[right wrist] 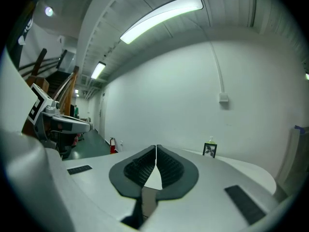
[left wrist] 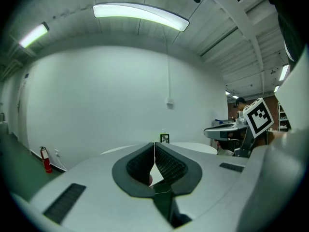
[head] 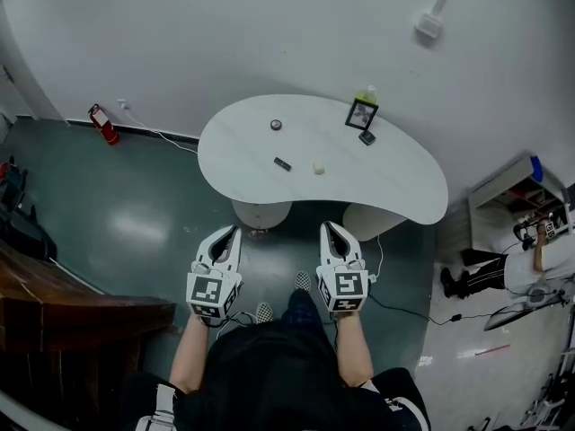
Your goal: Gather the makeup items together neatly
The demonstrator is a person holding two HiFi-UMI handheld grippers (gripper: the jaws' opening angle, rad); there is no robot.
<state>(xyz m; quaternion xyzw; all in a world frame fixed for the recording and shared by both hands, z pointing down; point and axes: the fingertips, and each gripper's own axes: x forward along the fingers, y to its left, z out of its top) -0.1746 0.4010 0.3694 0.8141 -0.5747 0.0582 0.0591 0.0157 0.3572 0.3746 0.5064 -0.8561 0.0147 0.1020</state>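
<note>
Nearest, the person's forearms reach forward over the grey-green floor [head: 135,214], and each hand holds a gripper short of the near edge of the bench [head: 243,142], touching nothing on it. The left gripper [head: 234,231] has its jaws pressed together with nothing between them, and the right gripper [head: 330,227], level with it and to its right, is closed and empty in the same way. Beyond them the white, kidney-shaped bench carries the makeup items, spread out and apart from one another. A black stick-shaped item [head: 282,163] lies near the middle, and a small cream-coloured item [head: 318,167] sits near it on the right, not touching it. Farther back and left of centre rests a small round dark item [head: 276,125]. Toward the far right a dark compact [head: 367,137] lies just in front of an upright picture frame [head: 361,114], and a green-topped bottle [head: 368,92] stands behind the frame at the bench's far edge by the white wall. On the floor at the far left, a red fire extinguisher [head: 103,124] stands against the wall
</note>
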